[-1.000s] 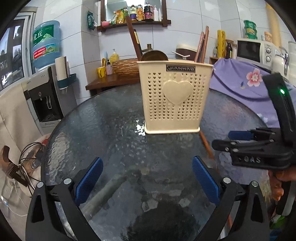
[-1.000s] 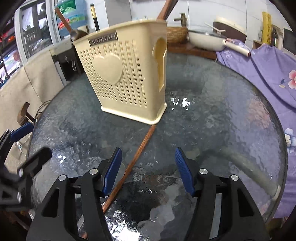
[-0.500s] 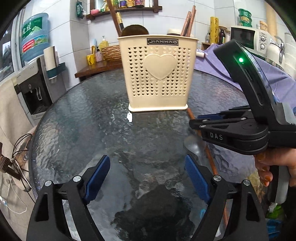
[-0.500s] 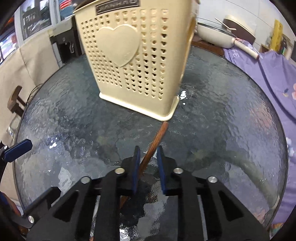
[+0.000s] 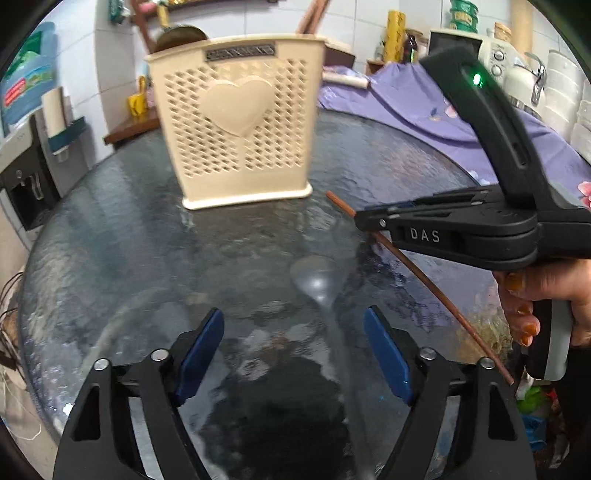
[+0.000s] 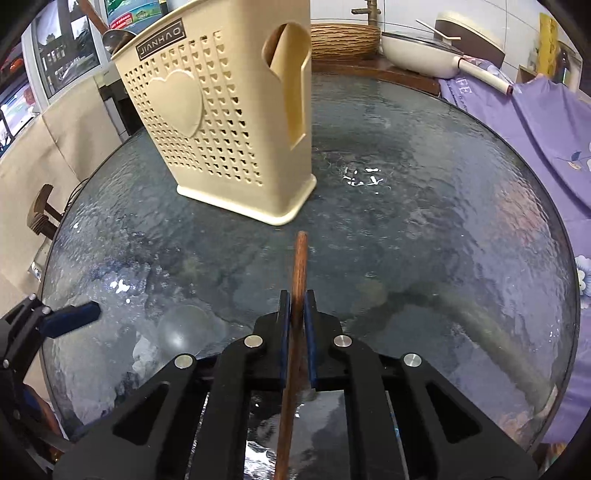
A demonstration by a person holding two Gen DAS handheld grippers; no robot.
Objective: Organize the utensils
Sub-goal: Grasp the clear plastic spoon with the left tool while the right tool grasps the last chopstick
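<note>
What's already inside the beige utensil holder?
A dark ladle-like head and wooden sticks poke above the utensil holder rim. Everything lower is hidden behind its perforated wall.

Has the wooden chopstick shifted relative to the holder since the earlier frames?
Yes. The chopstick, clamped in the right gripper, no longer touches the holder; its tip has pulled clear.

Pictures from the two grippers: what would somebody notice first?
Probably the cream utensil holder with a heart on its front, standing upright near the middle of the round glass table. Next, the right gripper, its jaws shut on a brown chopstick that points toward the holder. Between the left gripper's open jaws lies a clear spoon on the glass.
</note>
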